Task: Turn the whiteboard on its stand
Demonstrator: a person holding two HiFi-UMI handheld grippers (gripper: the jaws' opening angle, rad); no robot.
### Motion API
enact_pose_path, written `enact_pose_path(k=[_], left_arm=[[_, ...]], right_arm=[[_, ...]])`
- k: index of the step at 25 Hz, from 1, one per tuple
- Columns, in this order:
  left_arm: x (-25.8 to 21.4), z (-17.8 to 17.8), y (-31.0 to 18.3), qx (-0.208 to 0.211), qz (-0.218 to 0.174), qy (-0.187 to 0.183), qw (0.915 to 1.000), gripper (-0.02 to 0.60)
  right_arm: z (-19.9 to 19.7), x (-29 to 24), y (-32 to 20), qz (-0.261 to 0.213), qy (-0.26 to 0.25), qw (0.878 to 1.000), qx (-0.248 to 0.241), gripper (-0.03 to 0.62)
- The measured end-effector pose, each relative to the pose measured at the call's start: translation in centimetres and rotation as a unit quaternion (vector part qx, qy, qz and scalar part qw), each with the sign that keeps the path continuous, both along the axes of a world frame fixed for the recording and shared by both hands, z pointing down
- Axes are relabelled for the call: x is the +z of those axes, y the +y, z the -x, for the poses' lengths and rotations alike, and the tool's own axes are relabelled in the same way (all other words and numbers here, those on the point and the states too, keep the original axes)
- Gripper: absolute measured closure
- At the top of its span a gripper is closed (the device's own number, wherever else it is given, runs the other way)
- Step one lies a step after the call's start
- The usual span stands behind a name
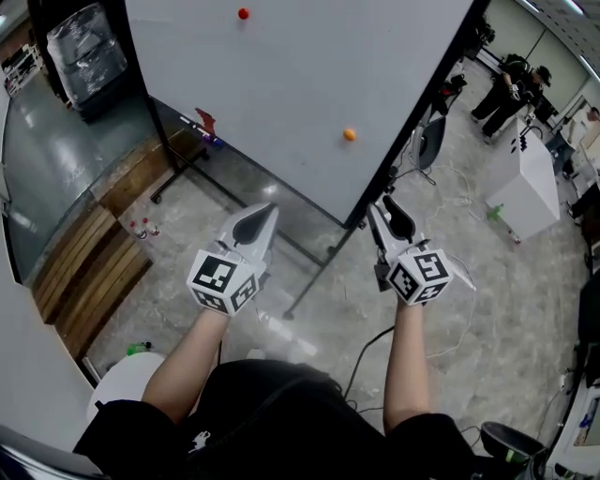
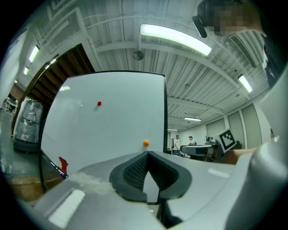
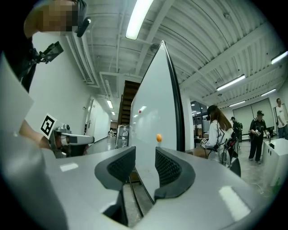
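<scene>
A large whiteboard (image 1: 300, 84) in a black frame stands on a black wheeled stand (image 1: 314, 281), with a red magnet (image 1: 244, 13) and an orange magnet (image 1: 349, 134) on its face. My right gripper (image 1: 384, 208) is at the board's lower right corner. In the right gripper view the whiteboard (image 3: 153, 112) runs in between the half-parted jaws of the right gripper (image 3: 145, 152), close along the right-hand pad, with a gap left to the other pad. My left gripper (image 1: 267, 211) hangs just below the board's bottom edge. The left gripper (image 2: 147, 153) is shut and empty, facing the whiteboard (image 2: 108, 130).
The pen tray (image 1: 206, 127) holds markers and a red piece. Wooden benches (image 1: 94, 262) lie to the left, with small bottles (image 1: 142, 228) beside them. A white cabinet (image 1: 525, 178) and people (image 1: 511, 89) stand at the far right. Cables trail over the floor.
</scene>
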State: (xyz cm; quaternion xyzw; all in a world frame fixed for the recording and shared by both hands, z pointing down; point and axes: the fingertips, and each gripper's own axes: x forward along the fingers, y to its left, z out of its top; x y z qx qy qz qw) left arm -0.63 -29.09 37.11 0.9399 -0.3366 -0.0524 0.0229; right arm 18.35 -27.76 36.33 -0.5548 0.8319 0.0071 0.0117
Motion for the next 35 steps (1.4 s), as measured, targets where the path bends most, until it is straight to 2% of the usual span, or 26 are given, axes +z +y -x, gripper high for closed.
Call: enact_pose_path(k=[6,11,18,22,35], left_arm=[[-0.3,-0.2,0.4,0.007,-0.005,0.004,1.0,0.578],[-0.1,0.4,0.7,0.002,-0.002,0.007,1.0,0.578],[0.4,1.4,1.2,-0.007,0.003,0.007,0.9999,0.578],[0.7,1.7,1.6,-0.009,0.006,0.007,0.9999,0.578],[0.8,0.9,2.1,-0.002,0.003,0.008,1.0,0.578]], right_arm=[[3.3,-0.6,2.1,-0.007,-0.009,1.0,-0.004,0.539],[5.9,-0.2,2.7,-0.001,-0.031,0.999,-0.007,0.574],[9.2,0.9,3.4,0.014,-0.045,0.999,-0.023,0.585],[10.7,1.2,4.1,0.011,-0.033,0.999,-0.031,0.585],[10.2,1.5,4.6,0.015,-0.034,0.999,-0.028,0.586]])
